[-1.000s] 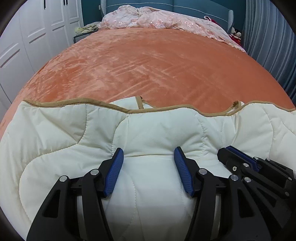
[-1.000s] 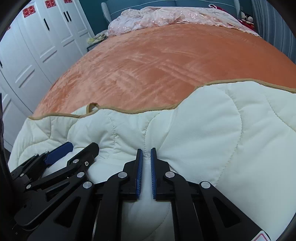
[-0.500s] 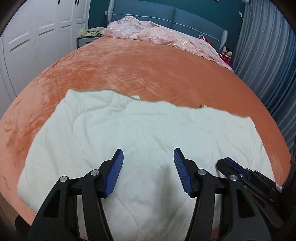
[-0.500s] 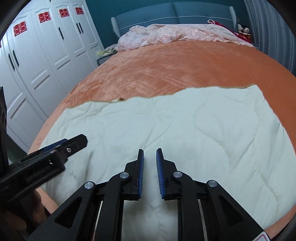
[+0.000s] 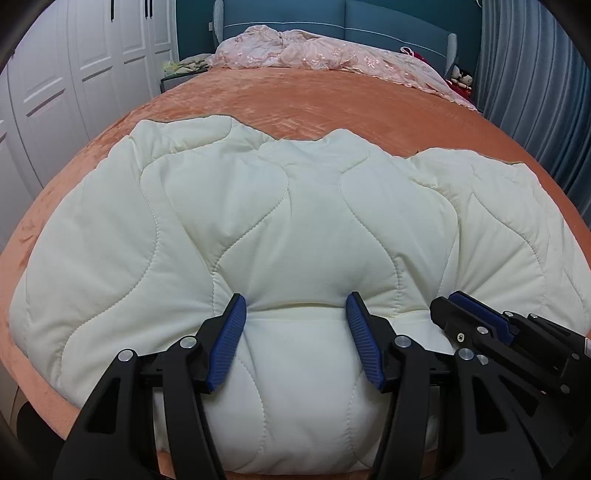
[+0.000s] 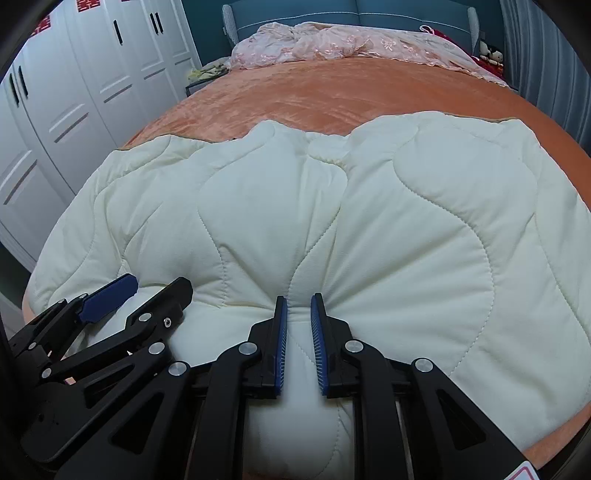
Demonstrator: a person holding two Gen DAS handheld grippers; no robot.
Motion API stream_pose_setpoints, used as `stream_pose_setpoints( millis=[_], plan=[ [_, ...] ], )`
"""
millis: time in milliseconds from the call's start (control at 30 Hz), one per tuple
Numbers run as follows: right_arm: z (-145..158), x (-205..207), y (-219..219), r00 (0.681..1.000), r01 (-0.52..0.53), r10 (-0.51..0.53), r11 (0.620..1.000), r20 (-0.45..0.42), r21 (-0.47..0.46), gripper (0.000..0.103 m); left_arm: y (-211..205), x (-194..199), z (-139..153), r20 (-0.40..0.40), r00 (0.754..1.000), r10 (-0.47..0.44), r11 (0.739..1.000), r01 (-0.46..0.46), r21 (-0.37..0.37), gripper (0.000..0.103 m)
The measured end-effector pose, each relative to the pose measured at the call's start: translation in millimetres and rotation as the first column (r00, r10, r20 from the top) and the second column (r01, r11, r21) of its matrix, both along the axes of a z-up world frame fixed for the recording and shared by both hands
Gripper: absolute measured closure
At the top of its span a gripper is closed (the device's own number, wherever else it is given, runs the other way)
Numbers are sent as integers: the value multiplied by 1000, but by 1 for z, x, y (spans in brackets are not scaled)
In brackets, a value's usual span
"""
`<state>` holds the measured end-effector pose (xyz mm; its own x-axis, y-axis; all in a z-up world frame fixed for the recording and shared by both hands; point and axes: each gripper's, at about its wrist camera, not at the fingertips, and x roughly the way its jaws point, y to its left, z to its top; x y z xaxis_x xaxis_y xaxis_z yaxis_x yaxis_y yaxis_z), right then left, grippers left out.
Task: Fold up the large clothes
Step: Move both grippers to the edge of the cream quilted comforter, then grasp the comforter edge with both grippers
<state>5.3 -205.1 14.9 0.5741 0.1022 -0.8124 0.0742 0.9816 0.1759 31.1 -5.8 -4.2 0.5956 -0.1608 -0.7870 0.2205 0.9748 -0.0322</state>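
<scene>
1. A cream quilted comforter (image 5: 295, 221) lies across the near end of a bed covered by an orange plush bedspread (image 5: 332, 99). From the left wrist camera it fills the view from about 9 o'clock round to 3 o'clock, and its near edge hangs over the foot of the bed at 6 o'clock.

2. The left gripper (image 5: 295, 325) has a thick bunch of the comforter's near edge between its blue pads, jaws about half apart; the cloth puckers at both pads, so it reads as gripped.

3. The right gripper (image 6: 298, 325) sits just beside it, at 4 o'clock in the left view. Its jaws have just been opening a little from nearly shut, yet a narrow pleat is pinched between them, with creases fanning outward.

4. What has changed: a second ago the tan-trimmed edge ran straight across just beyond the fingers, and half a second ago the comforter lay flat and smooth. Now it is humped and rumpled — its far edge bunches into rounded lobes at 12 o'clock.

5. My reading: both hands are dragging the gathered near edge, likely beginning or tidying a fold — not yet a neat one.

6. At 12 o'clock, a pink floral quilt (image 6: 351, 40) rests against a blue headboard (image 6: 369, 14); white wardrobe doors (image 6: 74, 92) stand at 10 o'clock.
</scene>
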Motion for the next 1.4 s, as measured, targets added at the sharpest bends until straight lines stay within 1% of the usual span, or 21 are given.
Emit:
stream_pose_setpoints(
  millis=[300, 433, 500, 567, 600, 633, 667, 700, 733, 800, 833, 900, 967, 1000, 1067, 1133, 1267, 1367, 1400],
  plan=[
    [-5, 0, -1, 1000, 3, -3, 1000, 12, -9, 91, -6, 5, -7, 17, 1000, 4, 999, -5, 34, 49],
    [-3, 4, -3, 1000, -4, 4, 1000, -3, -2, 92, -9, 8, -5, 10, 1000, 2, 999, -3, 48, 48],
    [8, 8, -9, 999, 18, -17, 1000, -29, 23, 96, -5, 11, 5, -23, 1000, 6, 1000, -6, 31, 46],
    [30, 5, -17, 996, 84, -83, 995, -12, 50, 95, 13, 12, 26, -48, 996, 75, 996, -77, -45, 47],
    [41, 1, -20, 996, 93, -93, 993, 8, 67, 91, 29, 10, 39, -52, 992, 116, 988, -120, -97, 44],
    [52, -3, -22, 996, 86, -88, 992, 23, 89, 90, 46, 7, 51, -46, 986, 159, 978, -163, -132, 39],
    [61, -7, -22, 997, 71, -74, 992, 26, 103, 89, 64, 4, 61, -41, 978, 206, 966, -210, -151, 27],
    [67, -11, -19, 998, 51, -54, 992, 23, 112, 88, 82, 0, 67, -41, 969, 243, 954, -247, -170, 22],
    [71, -15, -15, 999, 26, -28, 992, 19, 121, 88, 100, -3, 70, -51, 960, 274, 942, -278, -190, 22],
    [72, -23, -4, 1000, -14, 13, 991, 8, 130, 88, 138, -5, 67, -113, 936, 334, 910, -351, -220, 22],
    [70, -27, 2, 1000, -24, 25, 991, -2, 134, 88, 154, -6, 61, -152, 920, 361, 889, -388, -241, 22],
    [62, -28, 11, 999, -39, 43, 989, -25, 145, 88, 184, -11, 47, -219, 894, 392, 842, -444, -307, 22],
    [49, -27, 19, 997, -41, 52, 987, -64, 158, 88, 197, -14, 37, -255, 873, 415, 817, -481, -319, 22],
    [43, -26, 22, 995, -39, 54, 984, -83, 173, 88, 202, -15, 31, -278, 870, 407, 808, -485, -334, 22],
    [33, -25, 24, 993, -28, 48, 984, -108, 178, 88, 205, -17, 23, -311, 855, 415, 793, -508, -337, 22],
    [26, -24, 26, 992, -28, 48, 986, -117, 165, 88, 204, -17, 17, -323, 855, 406, 792, -505, -342, 22],
    [20, -22, 29, 991, -39, 57, 990, -125, 137, 88, 190, -11, 13, -318, 867, 383, 820, -478, -316, 22],
    [17, -20, 32, 990, -40, 56, 992, -128, 121, 88, 182, -8, 12, -313, 873, 374, 834, -465, -298, 22],
    [16, -20, 32, 990, -41, 56, 993, -128, 114, 88, 181, -7, 12, -310, 873, 377, 837, -464, -290, 20]
  ],
)
